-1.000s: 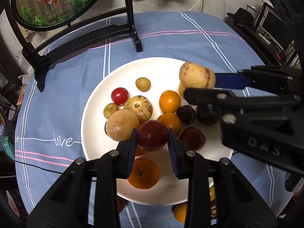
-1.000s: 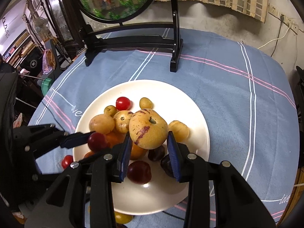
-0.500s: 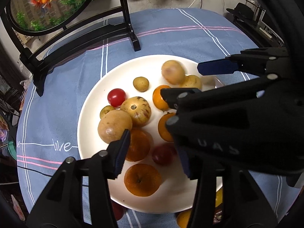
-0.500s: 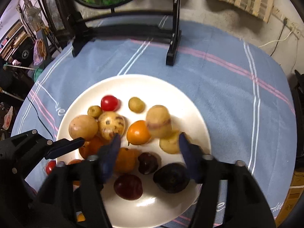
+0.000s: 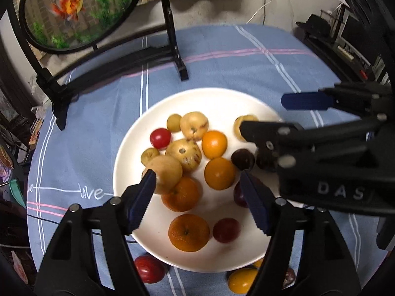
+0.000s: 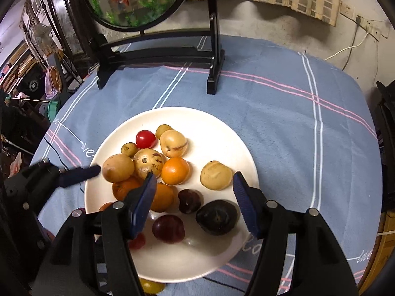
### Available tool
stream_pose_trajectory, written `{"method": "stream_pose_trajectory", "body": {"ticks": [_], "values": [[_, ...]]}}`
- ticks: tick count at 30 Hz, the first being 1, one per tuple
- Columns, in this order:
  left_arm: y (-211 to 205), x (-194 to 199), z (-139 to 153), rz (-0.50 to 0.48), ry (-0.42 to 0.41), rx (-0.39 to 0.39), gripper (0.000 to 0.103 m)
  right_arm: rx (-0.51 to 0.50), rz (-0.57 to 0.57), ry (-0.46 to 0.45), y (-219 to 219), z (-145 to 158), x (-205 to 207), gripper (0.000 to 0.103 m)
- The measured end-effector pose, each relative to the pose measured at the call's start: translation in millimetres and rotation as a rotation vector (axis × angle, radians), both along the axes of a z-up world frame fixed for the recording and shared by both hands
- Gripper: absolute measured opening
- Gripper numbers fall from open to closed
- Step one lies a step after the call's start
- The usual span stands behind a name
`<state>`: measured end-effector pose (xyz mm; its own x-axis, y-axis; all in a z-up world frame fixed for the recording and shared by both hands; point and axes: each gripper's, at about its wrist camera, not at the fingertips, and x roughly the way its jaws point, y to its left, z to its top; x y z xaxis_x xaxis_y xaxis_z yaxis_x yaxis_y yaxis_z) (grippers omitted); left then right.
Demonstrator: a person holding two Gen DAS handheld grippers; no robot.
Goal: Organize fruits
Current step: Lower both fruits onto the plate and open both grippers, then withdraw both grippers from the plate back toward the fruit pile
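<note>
Both claws hung empty above the white plate, pointing steeply down at it. On the left claw the jaws were opening, with nothing pressed between the blue pads; a tangerine and an orange fruit merely lay below the gap. On the right claw the jaws stood about half apart, also holding nothing, over a dark plum and a smaller dark fruit. Most fruits sat heaped on the plate in the middle of the blue-clothed tabletop: a cherry tomato toward the far left, a striped pale fruit beside it, and a pale yellow fruit lying alone to the right. A few strays remained off the plate at its near edge, among them a red fruit and a yellow fruit. By their look these fruits would be light, round and smooth, apt to roll or slip out sideways, and the tomato and plums soft enough to bruise. Each would best be taken across its widest middle with gentle pressure.
</note>
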<state>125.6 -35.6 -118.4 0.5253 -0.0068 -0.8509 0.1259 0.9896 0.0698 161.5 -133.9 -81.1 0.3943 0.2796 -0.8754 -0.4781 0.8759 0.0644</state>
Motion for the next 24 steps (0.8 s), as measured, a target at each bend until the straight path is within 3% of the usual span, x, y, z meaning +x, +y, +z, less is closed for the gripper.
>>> {"method": "stream_pose_trajectory", "body": {"ticks": [9, 15, 19, 24], "values": [[16, -19, 34, 0.023, -0.07, -0.03, 0.072, 0.035, -0.027, -0.075, -16, 38, -39, 0.065], [67, -48, 56, 0.12, -0.115, -0.082, 0.077, 0.048, -0.039, -0.103, -34, 54, -78, 0.065], [103, -68, 57, 0.184, -0.118, -0.079, 0.078, 0.051, -0.043, -0.085, -41, 46, -107, 0.065], [134, -98, 38, 0.247, -0.064, -0.094, 0.08, 0.044, -0.035, -0.019, -46, 18, -142, 0.065]]}}
